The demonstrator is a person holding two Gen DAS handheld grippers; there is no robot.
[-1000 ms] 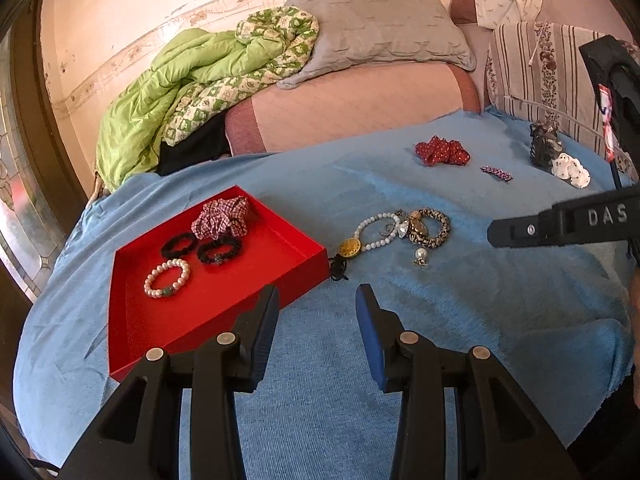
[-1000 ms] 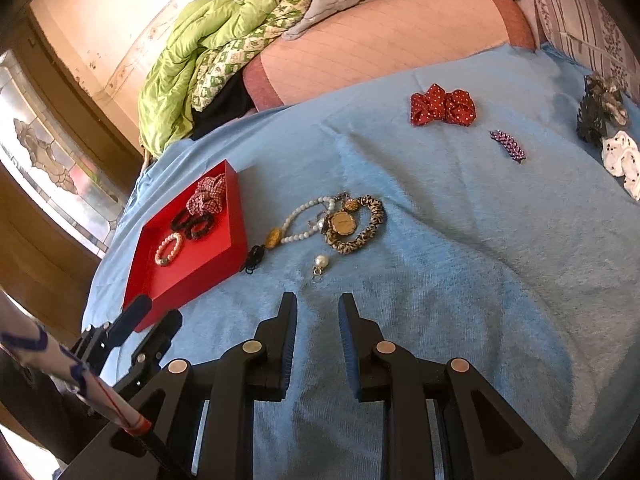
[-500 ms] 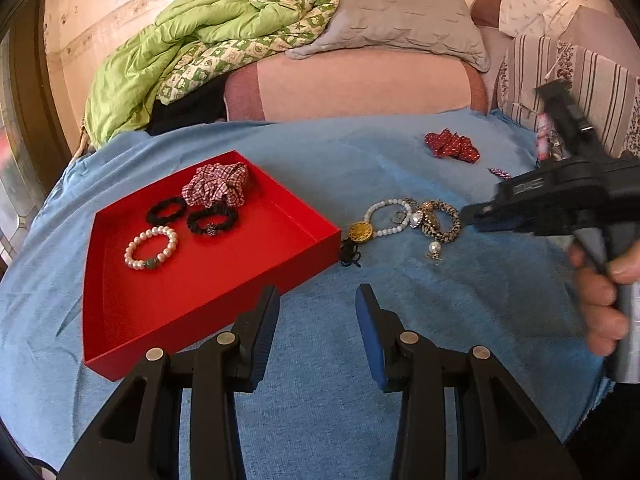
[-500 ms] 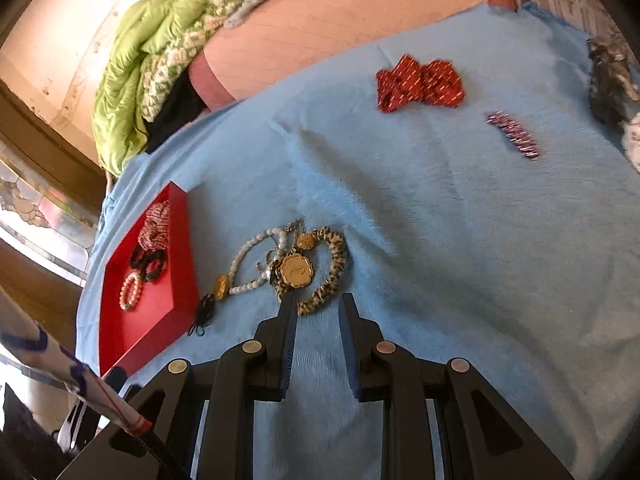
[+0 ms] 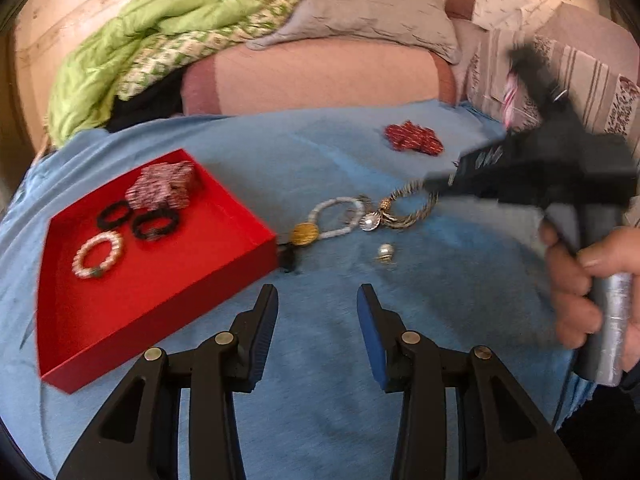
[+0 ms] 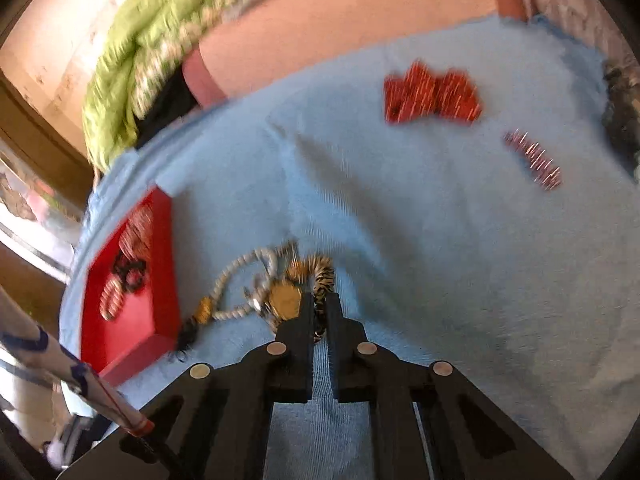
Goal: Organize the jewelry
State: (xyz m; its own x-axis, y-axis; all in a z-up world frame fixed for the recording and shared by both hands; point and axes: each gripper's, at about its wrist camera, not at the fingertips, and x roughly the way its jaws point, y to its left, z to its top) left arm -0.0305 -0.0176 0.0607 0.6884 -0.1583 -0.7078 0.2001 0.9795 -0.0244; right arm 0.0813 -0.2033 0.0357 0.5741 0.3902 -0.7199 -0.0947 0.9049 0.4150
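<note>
1. Left wrist view, far left of the frame: a red tray lies on the blue bedspread. It holds a pearl bracelet, two black hair ties and a checked scrunchie.
2. Centre: a white bead bracelet with a gold bead lies just right of the tray, and a loose pearl earring sits below it.
3. Lower centre: the left tongs are spread over bare bedspread, nothing between them.
4. Right: a hand holds the right tongs, their tip at the leopard-print bracelet.
5. Right wrist view, lower centre: the right tongs are pressed together, pinching the leopard-print bracelet beside a gold pendant.
6. Upper right: a red bow and a pink clip lie well apart from the bracelets.
</note>
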